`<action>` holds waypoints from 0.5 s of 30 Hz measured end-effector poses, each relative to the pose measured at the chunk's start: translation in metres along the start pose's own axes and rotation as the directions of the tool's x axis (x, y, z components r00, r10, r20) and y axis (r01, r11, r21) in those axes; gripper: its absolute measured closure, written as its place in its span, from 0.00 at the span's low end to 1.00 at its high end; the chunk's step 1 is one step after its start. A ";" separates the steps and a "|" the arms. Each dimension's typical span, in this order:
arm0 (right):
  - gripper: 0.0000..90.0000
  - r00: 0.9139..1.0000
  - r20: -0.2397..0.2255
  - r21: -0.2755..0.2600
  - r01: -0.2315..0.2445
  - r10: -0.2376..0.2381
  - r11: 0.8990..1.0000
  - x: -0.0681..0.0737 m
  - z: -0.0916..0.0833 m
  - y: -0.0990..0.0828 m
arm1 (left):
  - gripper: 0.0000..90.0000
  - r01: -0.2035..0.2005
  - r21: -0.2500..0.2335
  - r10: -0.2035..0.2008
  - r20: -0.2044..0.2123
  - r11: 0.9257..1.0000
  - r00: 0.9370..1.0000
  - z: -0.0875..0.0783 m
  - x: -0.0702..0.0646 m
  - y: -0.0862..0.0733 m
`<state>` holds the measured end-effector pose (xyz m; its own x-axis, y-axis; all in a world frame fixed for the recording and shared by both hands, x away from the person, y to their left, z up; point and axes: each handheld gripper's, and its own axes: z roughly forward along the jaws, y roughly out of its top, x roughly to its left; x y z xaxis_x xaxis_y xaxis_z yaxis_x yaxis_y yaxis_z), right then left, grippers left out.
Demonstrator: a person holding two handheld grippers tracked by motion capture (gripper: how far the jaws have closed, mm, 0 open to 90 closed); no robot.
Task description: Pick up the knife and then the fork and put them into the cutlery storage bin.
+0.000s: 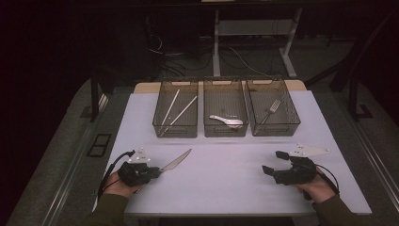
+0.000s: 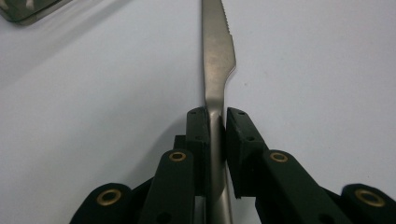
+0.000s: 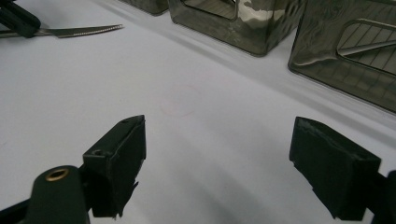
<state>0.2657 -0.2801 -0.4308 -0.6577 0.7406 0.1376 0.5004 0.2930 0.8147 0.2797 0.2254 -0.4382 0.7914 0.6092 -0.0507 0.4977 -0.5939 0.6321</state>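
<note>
Black jaws of the left gripper (image 2: 216,122) rose from the bottom of the left gripper view and stood clamped on the handle of the knife (image 2: 217,60), one pad on each flat side. In the high view the knife (image 1: 176,161) lay at lower left of the frame, on the white counter (image 1: 226,179), its tip pointing up and right toward the three clear bins (image 1: 226,113). A good lift, I judged, called for a firm squeeze before raising, since the grip sat far back on the handle and the long blade could droop or swivel; lifting straight and slowly would keep it level. The knife was slim, dull silver metal, with a serrated edge near the tip and a narrow neck. The right gripper (image 1: 277,162) rested at lower right, jaws wide apart and holding nothing.
</note>
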 end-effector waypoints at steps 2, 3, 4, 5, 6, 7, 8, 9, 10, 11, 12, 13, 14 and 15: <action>0.21 1.000 0.000 -0.001 -0.003 0.003 1.000 0.000 0.000 0.000 | 0.88 0.002 -0.002 -0.002 -0.001 1.000 1.000 0.000 0.000 0.000; 0.21 1.000 0.000 -0.001 -0.004 0.004 1.000 0.000 -0.001 0.000 | 0.88 0.005 -0.004 -0.005 0.001 1.000 1.000 0.000 -0.001 0.001; 0.21 1.000 0.001 -0.001 -0.006 0.006 1.000 0.000 -0.001 0.000 | 0.88 0.015 -0.007 -0.015 0.010 1.000 1.000 0.000 -0.001 0.001; 0.21 1.000 0.001 -0.001 -0.005 0.005 1.000 0.000 -0.001 0.000 | 0.88 0.015 -0.010 -0.015 0.020 1.000 1.000 0.000 -0.003 0.002; 0.21 1.000 0.001 -0.001 -0.006 0.006 1.000 0.000 -0.001 0.000 | 0.88 0.008 -0.014 -0.008 0.023 1.000 1.000 0.000 -0.005 0.004; 0.21 1.000 0.000 -0.001 -0.006 0.006 1.000 0.000 -0.001 0.000 | 0.88 0.003 -0.019 -0.002 0.025 1.000 1.000 0.000 -0.007 0.006; 0.21 1.000 -0.001 -0.002 -0.006 0.006 1.000 0.000 -0.001 0.000 | 0.88 -0.009 -0.025 0.010 0.028 1.000 1.000 0.000 -0.010 0.009; 0.21 1.000 -0.001 -0.001 -0.006 0.006 1.000 0.000 -0.001 0.000 | 0.88 -0.010 -0.039 0.011 0.028 0.999 1.000 0.000 -0.012 0.012; 0.21 1.000 -0.003 -0.001 -0.007 0.007 1.000 0.000 -0.001 0.000 | 0.88 -0.008 -0.053 0.010 0.030 0.999 0.999 -0.001 -0.015 0.014; 0.21 1.000 -0.004 -0.001 -0.009 0.009 1.000 0.000 -0.001 0.001 | 0.88 -0.008 -0.066 0.011 0.039 0.998 0.999 -0.002 -0.017 0.017; 0.21 1.000 -0.006 -0.002 -0.010 0.010 1.000 0.000 -0.001 0.001 | 0.88 -0.008 -0.080 0.012 0.043 0.997 0.999 -0.003 -0.019 0.020; 0.21 1.000 -0.010 -0.001 -0.010 0.010 1.000 0.000 -0.001 0.001 | 0.88 -0.009 -0.095 0.014 0.048 0.995 0.999 -0.003 -0.021 0.023; 0.21 1.000 -0.017 -0.002 -0.009 0.009 1.000 0.001 -0.001 0.002 | 0.88 -0.014 -0.113 0.019 0.049 0.993 0.999 -0.004 -0.023 0.026; 0.21 1.000 -0.028 0.002 -0.009 0.009 1.000 0.002 -0.002 0.003 | 0.88 -0.014 -0.126 0.020 0.051 0.992 0.998 -0.004 -0.025 0.030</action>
<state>0.2653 -0.2789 -0.4272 -0.6689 0.7257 0.1608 0.5072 0.2874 0.8125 0.2733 0.1951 -0.4150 0.8185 0.5693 -0.0774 0.4381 -0.5312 0.7252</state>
